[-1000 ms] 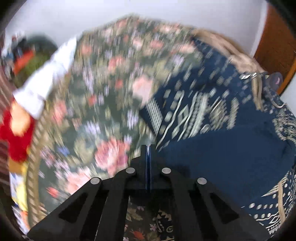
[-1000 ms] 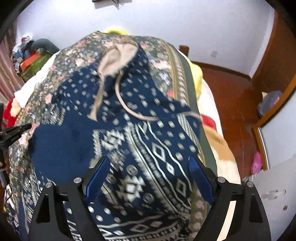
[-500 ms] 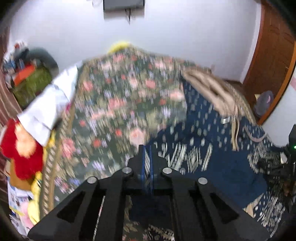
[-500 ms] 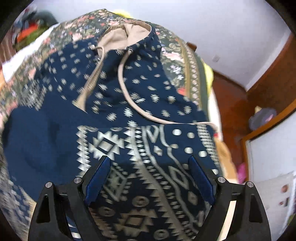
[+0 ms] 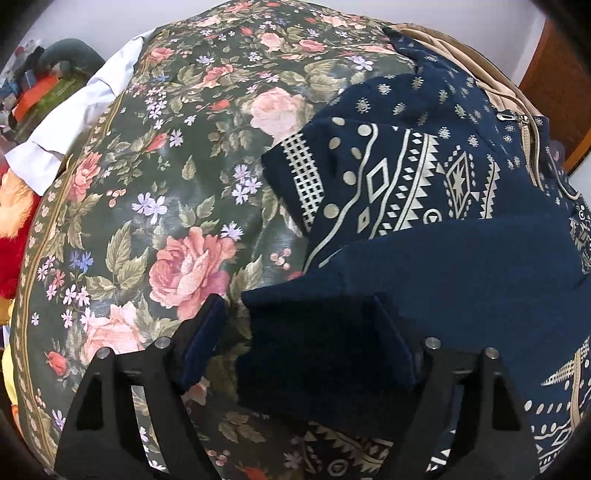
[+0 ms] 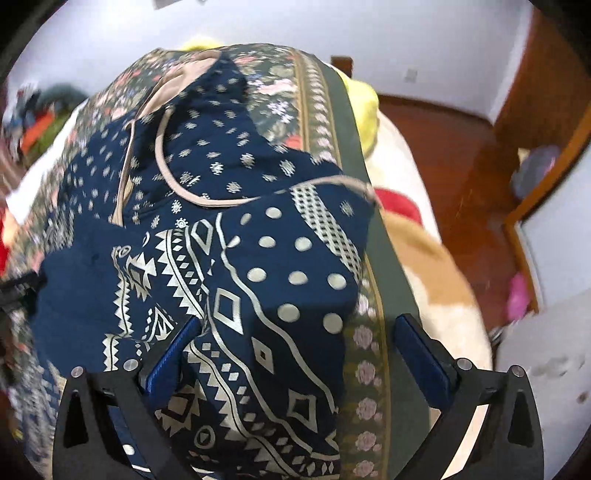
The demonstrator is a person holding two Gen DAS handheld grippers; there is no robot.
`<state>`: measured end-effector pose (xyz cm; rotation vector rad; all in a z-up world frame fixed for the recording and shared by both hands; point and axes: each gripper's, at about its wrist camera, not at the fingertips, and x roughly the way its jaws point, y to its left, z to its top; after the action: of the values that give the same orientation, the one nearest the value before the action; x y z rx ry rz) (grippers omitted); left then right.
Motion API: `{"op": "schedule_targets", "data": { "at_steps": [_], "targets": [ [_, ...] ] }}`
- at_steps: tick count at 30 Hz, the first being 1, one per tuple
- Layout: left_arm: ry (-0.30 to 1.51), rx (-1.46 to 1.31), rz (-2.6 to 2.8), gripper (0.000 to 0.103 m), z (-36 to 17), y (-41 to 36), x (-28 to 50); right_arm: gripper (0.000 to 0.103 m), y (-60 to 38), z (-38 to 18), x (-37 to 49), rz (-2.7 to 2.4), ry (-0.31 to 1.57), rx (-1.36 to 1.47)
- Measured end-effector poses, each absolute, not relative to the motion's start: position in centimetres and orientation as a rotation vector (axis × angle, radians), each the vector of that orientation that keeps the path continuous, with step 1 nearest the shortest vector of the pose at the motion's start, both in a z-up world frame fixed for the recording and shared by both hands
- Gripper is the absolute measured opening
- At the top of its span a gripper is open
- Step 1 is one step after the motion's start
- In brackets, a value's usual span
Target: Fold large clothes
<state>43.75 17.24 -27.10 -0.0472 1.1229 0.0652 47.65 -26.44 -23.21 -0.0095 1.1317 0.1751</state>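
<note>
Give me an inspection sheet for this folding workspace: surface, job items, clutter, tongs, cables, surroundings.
Surface: floral bedspread covering the bed, dark green with pink roses.
Job's things: navy patterned hoodie lying on the bedspread, one plain navy part folded over the pattern; beige drawstring loose across it.
Clutter: red plush toy and white cloth at the bed's left edge; yellow item at the right edge.
Tongs: left tongs open, plain navy fabric between the fingers; right tongs open over the patterned fabric.
Cables: nothing seen.
Surroundings: white wall, wooden floor.
</note>
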Motion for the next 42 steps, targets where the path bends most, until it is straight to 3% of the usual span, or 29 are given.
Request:
{"op": "schedule_targets", "data": {
  "at_steps": [8, 21, 28, 37, 42],
  "targets": [
    [1.134, 0.004, 0.085, 0.08, -24.7, 18.0, 42.8, 0.103, -25.1, -20.3, 46.4, 0.168, 1.094, -0.098],
    [0.97, -0.042, -0.017, 0.081, -14.2, 16.0, 47.2, 0.103, -22.4, -12.3, 49.9, 0.299, 0.955, -0.049],
    [0.989, -0.074, -0.04, 0.081, -14.7, 13.5, 52.9, 0.103, -21.3, -15.9, 57.3, 0.315, 1.069, 0.066],
    [1.071, -0.153, -0.048, 0.08, -19.8, 12.3, 59.7, 0.103, -21.1, -22.9, 63.5, 0.311, 1.201, 0.217],
    [1.081, -0.206, -0.074, 0.08, -21.6, 11.4, 62.3, 0.09, -20.0, -24.5, 64.7, 0.355, 1.208, 0.298]
  ]
}}
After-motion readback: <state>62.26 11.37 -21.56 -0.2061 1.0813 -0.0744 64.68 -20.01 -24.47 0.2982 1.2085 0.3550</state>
